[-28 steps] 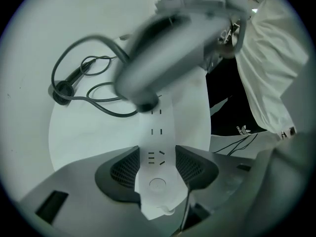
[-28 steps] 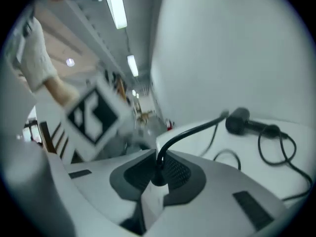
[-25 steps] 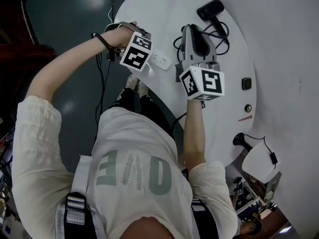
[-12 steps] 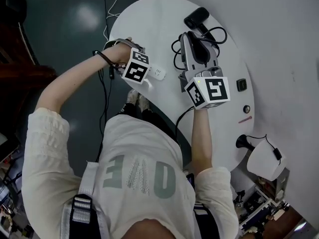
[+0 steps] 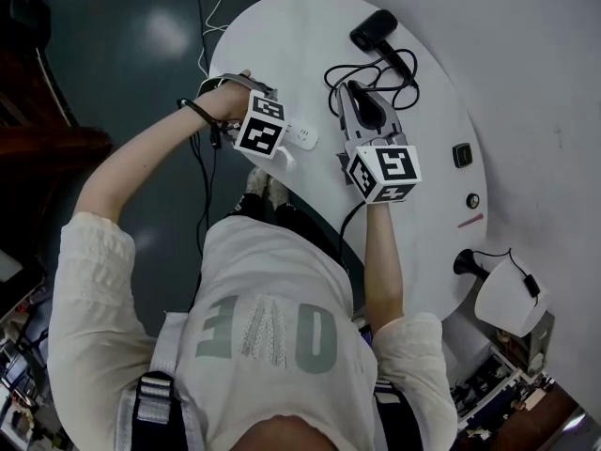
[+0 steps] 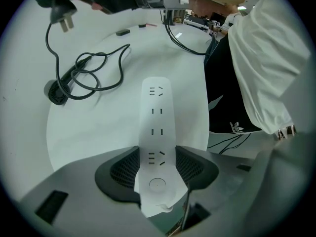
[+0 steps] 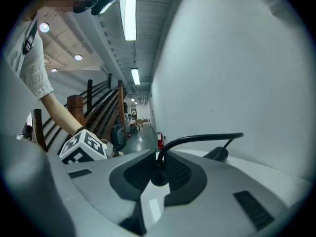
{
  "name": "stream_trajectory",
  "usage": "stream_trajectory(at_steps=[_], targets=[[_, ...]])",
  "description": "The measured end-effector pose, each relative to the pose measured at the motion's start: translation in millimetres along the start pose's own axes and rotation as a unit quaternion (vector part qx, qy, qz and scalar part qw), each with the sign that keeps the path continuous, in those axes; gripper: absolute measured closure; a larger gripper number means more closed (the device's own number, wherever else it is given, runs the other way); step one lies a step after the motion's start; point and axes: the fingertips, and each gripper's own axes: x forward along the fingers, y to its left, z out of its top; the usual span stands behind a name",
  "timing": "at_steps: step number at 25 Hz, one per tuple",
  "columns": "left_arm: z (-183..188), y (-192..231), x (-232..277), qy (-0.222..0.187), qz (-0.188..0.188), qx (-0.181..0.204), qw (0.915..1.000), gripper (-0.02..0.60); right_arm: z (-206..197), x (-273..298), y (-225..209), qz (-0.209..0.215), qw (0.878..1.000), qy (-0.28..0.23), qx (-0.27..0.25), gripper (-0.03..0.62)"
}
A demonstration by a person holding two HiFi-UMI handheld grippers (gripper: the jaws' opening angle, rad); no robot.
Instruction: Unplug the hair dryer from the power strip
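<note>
The white power strip (image 6: 157,127) lies on the round white table (image 5: 423,233), near its edge, with every socket bare. My left gripper (image 6: 157,169) points down and is shut on the switch end of the power strip (image 5: 302,137). My right gripper (image 7: 159,174) is shut on the black plug (image 7: 158,176), and the cord (image 7: 197,139) arcs up out of the jaws. In the left gripper view the plug (image 6: 62,19) hangs in the air apart from the strip, prongs showing. The black hair dryer (image 5: 374,28) lies at the table's far side, its cord (image 5: 362,71) looped beside it.
Small black items (image 5: 462,155) and a round knob (image 5: 472,199) sit on the table's right part, near a red mark (image 5: 468,221). A white object with a black stand (image 5: 505,297) is at the near right. Dark cables (image 5: 199,158) hang off the left edge.
My right gripper has drawn back from the hair dryer toward me and sunk a little, the plug still in it. The left gripper has stayed on the power strip.
</note>
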Motion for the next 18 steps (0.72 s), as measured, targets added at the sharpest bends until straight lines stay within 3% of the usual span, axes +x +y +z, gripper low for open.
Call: stream_trajectory(at_steps=[2,5,9,11,18], targets=[[-0.2,0.3,-1.0,0.002,0.000,-0.001,1.0000,0.356,-25.3,-1.9,-7.9,-0.014,0.999,0.023,0.029,0.542],[-0.9,-1.2,-0.6,0.001,-0.003,-0.002,1.0000,0.356,-67.8,-9.9,-20.7,-0.037,0.992,0.046,0.116,0.542],[-0.9,-2.0,0.1,0.005,-0.006,0.002,1.0000,0.356,-116.3,-24.1,-41.1,-0.075,0.963,0.053,0.252,0.542],[-2.5,-2.9,-0.1,0.010,-0.008,0.003,0.9999,0.356,-132.5,-29.2,-47.7,-0.088,0.952,0.055,0.290,0.542],[-1.1,-1.1,-0.5,0.009,-0.007,-0.002,0.9999,0.354,-159.5,-37.3,-51.1,-0.117,0.960,0.109,0.230,0.539]])
